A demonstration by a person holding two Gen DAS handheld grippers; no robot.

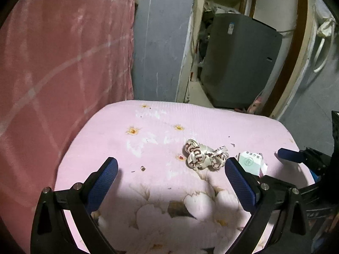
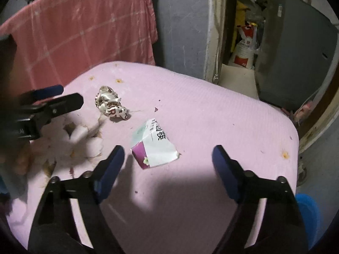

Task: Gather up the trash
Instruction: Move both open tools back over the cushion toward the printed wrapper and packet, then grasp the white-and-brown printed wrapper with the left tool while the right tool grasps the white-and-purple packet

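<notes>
trash awaits on a pink floral cushion (image 2: 190, 110): spread right gripper (image 2: 168, 165) lines up on the torn white-and-purple paper box (image 2: 154, 146), spread left gripper (image 1: 170, 173) near the crumpled printed ribbon (image 1: 204, 155).

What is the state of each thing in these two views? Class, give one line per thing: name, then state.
Left gripper: open, empty, above the cushion.
Right gripper: open, empty, fingers either side of the carton's near end.
Ribbon: crumpled in a knot, lying on the cushion, untouched.
Carton: torn, flattened, lying on the cushion.
Cushion: stained, littered with crumbs.
Towel: hung, draped behind the cushion.
</notes>
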